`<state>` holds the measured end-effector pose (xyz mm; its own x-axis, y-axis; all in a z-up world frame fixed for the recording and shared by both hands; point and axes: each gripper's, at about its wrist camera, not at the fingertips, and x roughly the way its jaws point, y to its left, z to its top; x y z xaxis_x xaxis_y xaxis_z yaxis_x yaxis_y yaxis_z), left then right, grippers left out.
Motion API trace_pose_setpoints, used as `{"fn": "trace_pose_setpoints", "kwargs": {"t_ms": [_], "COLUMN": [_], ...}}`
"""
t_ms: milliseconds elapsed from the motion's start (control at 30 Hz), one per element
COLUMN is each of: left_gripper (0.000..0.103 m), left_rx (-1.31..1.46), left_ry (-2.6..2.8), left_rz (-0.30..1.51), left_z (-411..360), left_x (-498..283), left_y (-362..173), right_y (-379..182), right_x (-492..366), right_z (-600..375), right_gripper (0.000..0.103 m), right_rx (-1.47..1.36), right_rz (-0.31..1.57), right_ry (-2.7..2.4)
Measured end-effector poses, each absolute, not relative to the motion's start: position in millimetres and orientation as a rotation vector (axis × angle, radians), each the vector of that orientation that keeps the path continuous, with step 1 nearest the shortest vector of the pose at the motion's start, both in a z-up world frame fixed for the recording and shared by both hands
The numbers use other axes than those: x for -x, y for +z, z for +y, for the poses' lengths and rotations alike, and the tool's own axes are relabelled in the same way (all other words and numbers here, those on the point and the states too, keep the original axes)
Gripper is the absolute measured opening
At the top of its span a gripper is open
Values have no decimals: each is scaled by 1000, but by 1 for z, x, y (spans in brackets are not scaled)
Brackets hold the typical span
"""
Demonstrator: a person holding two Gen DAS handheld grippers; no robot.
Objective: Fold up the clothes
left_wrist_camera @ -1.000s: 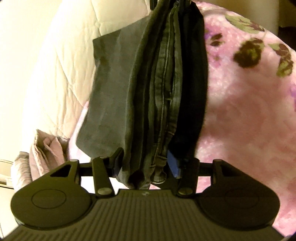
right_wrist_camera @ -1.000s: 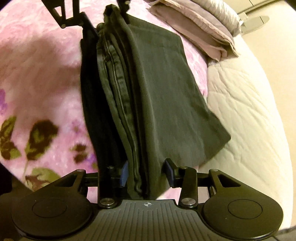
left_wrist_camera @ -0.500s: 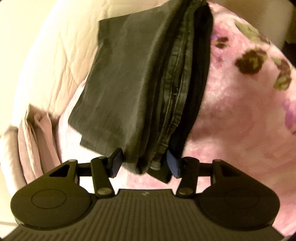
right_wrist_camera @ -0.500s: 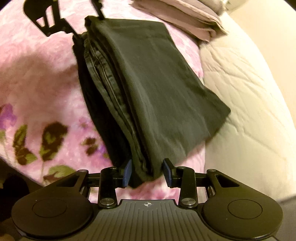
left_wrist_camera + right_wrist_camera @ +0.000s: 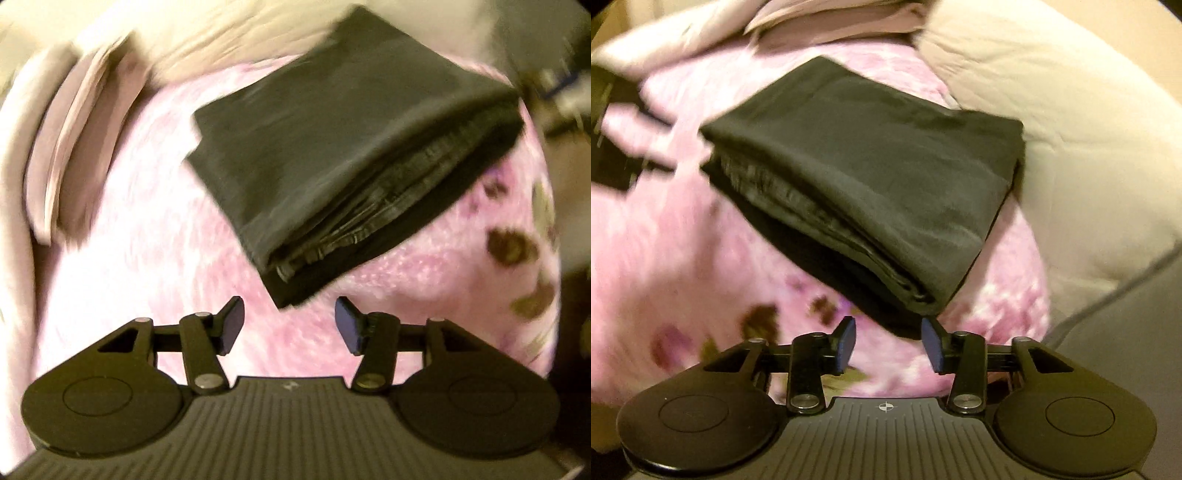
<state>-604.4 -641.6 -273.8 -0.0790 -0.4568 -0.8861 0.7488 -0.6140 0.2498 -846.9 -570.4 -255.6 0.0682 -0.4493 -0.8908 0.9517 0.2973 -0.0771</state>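
Observation:
A dark grey folded garment lies flat on the pink floral blanket; its layered edges face me. It also shows in the right wrist view. My left gripper is open and empty, just short of the garment's near corner. My right gripper is open and empty, its fingertips right at the garment's opposite corner. The left gripper shows blurred at the left edge of the right wrist view.
A stack of folded pale mauve clothes lies at the blanket's edge, also seen in the right wrist view. A cream quilted duvet borders the blanket. Both views are motion-blurred.
Both grippers opened and let go of the dark garment, then pulled back from it. The garment, held up between them before, now lies flat on the blanket.

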Motion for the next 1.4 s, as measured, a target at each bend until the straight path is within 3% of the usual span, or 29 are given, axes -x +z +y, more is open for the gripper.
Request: {"fn": "trace_pose_setpoints", "kwargs": {"t_ms": [100, 167, 300, 600, 733, 1100, 1233, 1400], "left_gripper": [71, 74, 84, 96, 96, 97, 97, 96], "left_rx": [-1230, -1154, -1049, -965, -957, -865, -869, -844], "left_ry": [-1734, -1692, -1648, -1666, -1697, -1744, -1750, -1740], "left_rz": [554, 668, 764, 868, 833, 800, 767, 760], "left_z": [-639, -636, -624, -593, -572, -512, -497, -488], "left_x": [591, 583, 571, 554, 551, 529, 523, 519], "left_y": [-263, -257, -242, -225, -211, -148, -130, -117], "right_y": [-253, -252, -242, -203, -180, -117, -104, -93], "right_x": [852, 855, 861, 848, 825, 781, 774, 771], "right_z": [-576, -577, -573, -539, -519, -451, -436, -435], "right_gripper": [60, 66, 66, 68, 83, 89, 100, 102], "right_rx": [-805, -869, -937, -975, -929, -889, -911, -921], "right_rz": [899, 866, 814, 699, 680, 597, 574, 567], "right_ry": [-1184, -1187, -1189, -1358, -1405, -1545, -1573, -1571]}}
